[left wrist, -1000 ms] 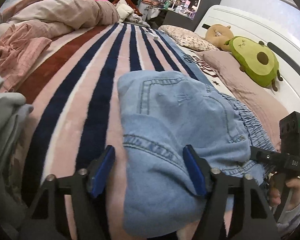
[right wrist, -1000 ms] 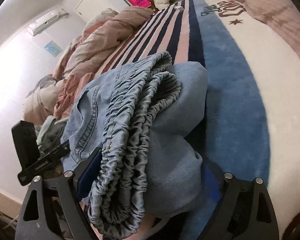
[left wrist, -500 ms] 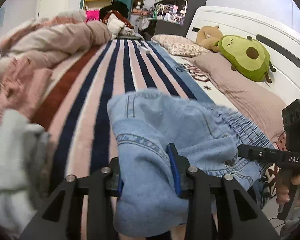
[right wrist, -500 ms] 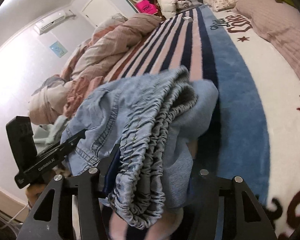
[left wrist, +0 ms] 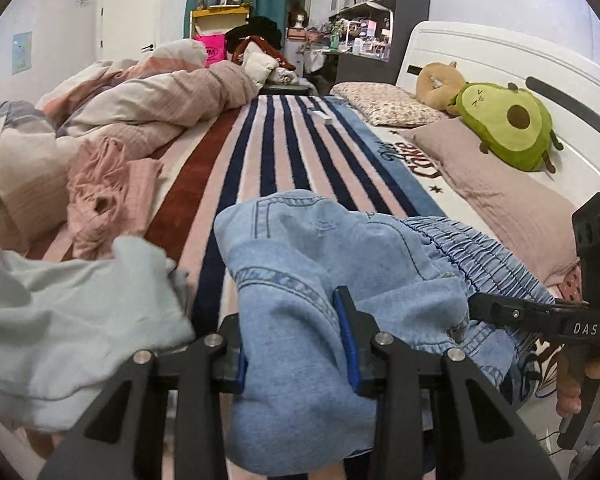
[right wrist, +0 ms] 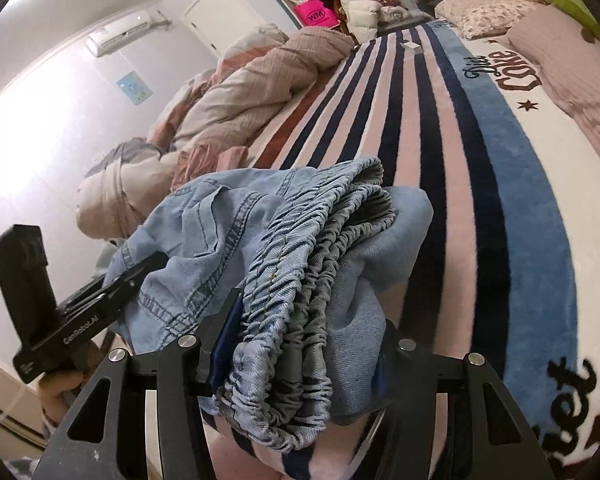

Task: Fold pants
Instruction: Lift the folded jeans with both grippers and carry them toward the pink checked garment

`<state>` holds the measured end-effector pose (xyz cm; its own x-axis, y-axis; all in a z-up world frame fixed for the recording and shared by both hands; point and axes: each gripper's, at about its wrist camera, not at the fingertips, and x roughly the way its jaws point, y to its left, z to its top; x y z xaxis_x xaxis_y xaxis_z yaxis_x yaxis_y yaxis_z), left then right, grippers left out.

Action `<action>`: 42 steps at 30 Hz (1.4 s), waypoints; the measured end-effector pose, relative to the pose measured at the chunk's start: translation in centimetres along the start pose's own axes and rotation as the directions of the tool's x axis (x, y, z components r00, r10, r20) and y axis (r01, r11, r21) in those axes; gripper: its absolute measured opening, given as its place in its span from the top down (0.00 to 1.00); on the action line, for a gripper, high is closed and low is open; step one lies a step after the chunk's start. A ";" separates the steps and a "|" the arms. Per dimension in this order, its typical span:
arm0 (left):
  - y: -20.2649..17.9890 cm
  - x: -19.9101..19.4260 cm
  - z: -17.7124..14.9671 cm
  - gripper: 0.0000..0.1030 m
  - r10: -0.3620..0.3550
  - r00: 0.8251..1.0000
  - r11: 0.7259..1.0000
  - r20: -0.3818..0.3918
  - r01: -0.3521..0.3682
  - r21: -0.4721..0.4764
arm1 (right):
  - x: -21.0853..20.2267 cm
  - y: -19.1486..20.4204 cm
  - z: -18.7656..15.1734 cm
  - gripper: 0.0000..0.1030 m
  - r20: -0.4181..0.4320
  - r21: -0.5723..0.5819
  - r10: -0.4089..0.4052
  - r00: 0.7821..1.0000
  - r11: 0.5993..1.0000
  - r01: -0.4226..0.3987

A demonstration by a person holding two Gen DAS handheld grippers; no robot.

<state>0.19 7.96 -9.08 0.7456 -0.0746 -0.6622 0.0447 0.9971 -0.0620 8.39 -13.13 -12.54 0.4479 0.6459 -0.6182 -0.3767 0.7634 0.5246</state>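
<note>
The folded light-blue denim pants (left wrist: 320,264) are bunched into a thick bundle held above the near end of the striped blanket (left wrist: 284,160). My left gripper (left wrist: 296,344) is shut on the hem side of the bundle. My right gripper (right wrist: 300,344) is shut on the elastic waistband side of the pants (right wrist: 300,248). In the left wrist view the right gripper (left wrist: 540,316) reaches in from the right. In the right wrist view the left gripper (right wrist: 112,292) reaches in from the left.
A pale green garment (left wrist: 72,312) lies at the near left. A pink crumpled cloth (left wrist: 104,192) and a heaped duvet (left wrist: 152,100) fill the left side. Pillows and an avocado plush (left wrist: 508,124) line the headboard on the right. A small white box (left wrist: 320,116) sits far down the blanket.
Both grippers have closed on the pants bundle and lifted it off the blanket, drawing it back toward the near edge. The view has risen, and the pale green garment now shows at left.
</note>
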 end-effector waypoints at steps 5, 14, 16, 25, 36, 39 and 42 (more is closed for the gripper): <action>0.6 -0.5 -0.8 0.69 0.032 0.999 0.999 -0.016 -0.033 -0.007 | 0.6 1.8 -0.9 0.53 -0.018 -0.028 -0.023 1.000 0.999 0.023; 2.4 -4.0 -0.5 0.69 0.093 0.995 0.996 0.038 -0.092 -0.009 | 0.6 6.6 -0.9 0.54 -0.005 -0.145 -0.022 1.000 0.989 0.021; 3.2 -4.4 -0.2 0.69 0.096 0.994 0.995 0.048 -0.095 -0.022 | 0.7 7.3 -0.5 0.54 -0.003 -0.152 -0.005 1.000 0.988 0.004; 7.0 -6.2 0.8 0.69 0.137 0.986 0.988 0.096 -0.129 -0.084 | 2.5 11.1 1.7 0.53 0.004 -0.221 0.029 1.000 0.975 -0.028; 12.4 -8.7 0.9 0.70 0.203 0.969 0.971 0.139 -0.181 -0.158 | 5.5 16.3 3.0 0.54 -0.012 -0.290 0.075 0.997 0.954 -0.076; 13.9 -9.5 0.8 0.70 0.223 0.964 0.965 0.147 -0.196 -0.176 | 6.5 17.7 3.2 0.54 -0.019 -0.305 0.092 0.996 0.948 -0.094; 15.8 -10.1 0.6 0.70 0.241 0.959 0.958 0.150 -0.210 -0.198 | 7.6 19.1 3.4 0.54 -0.031 -0.313 0.111 0.993 0.943 -0.115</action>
<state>-6.22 24.46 -2.92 0.8257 0.1712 -0.5375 -0.2452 0.9671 -0.0686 7.34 6.35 -5.18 0.3780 0.7262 -0.5742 -0.6606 0.6461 0.3823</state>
